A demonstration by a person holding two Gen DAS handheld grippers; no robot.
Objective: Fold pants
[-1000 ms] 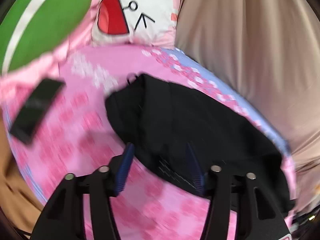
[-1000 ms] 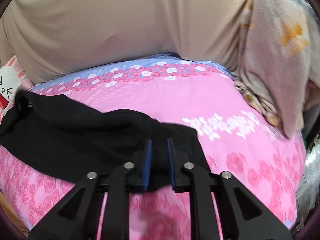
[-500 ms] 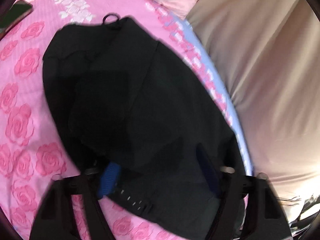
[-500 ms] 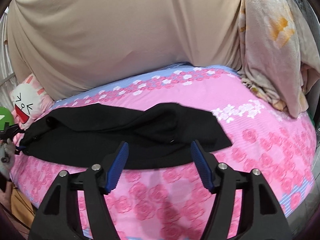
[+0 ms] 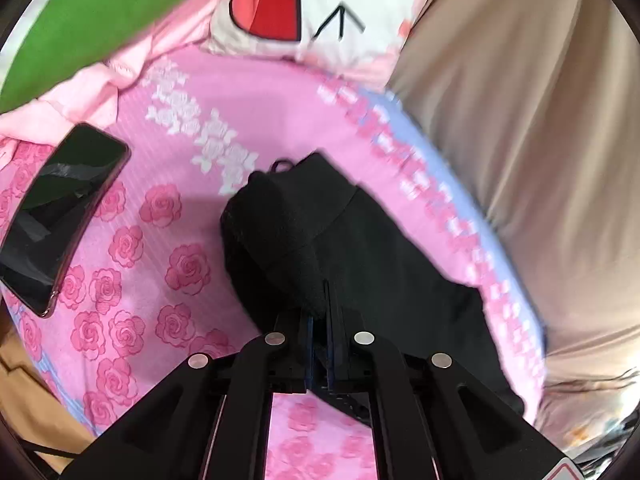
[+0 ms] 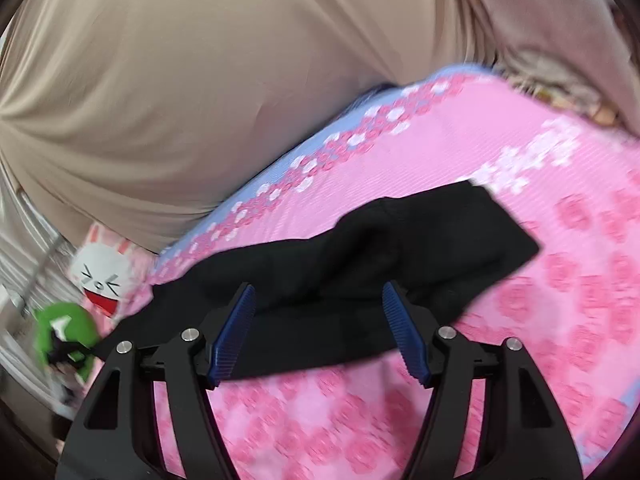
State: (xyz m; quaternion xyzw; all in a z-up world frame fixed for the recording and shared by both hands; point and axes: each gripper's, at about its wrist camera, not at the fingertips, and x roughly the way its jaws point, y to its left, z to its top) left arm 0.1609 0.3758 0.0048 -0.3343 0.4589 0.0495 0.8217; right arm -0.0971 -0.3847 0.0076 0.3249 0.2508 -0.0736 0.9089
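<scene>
- Your black pants (image 5: pixel 360 248) are lying on the bed with the pink rose sheet (image 5: pixel 132 280), stretched out in a long strip roughly parallel to the beige curtain (image 6: pixel 180 80).
- In the right wrist view the long axis runs from lower left up to the right, with one squared-off end (image 6: pixel 500 224) pointing right.
- In the left wrist view the end with the little hanging loop (image 5: pixel 282 165) points away from you, toward the cartoon bunny pillow (image 5: pixel 320 4).
- Your left hand-held gripper (image 5: pixel 318 344) is pressed together, pinching a fold of the pants.
- Your right hand-held gripper (image 6: pixel 320 332) is spread wide over the near edge, gripping nothing.
- A dark phone (image 5: pixel 56 216) sits on the sheet to the left, well apart from the pants.
- No readable writing or brand anywhere, just the pillow's drawn face.
</scene>
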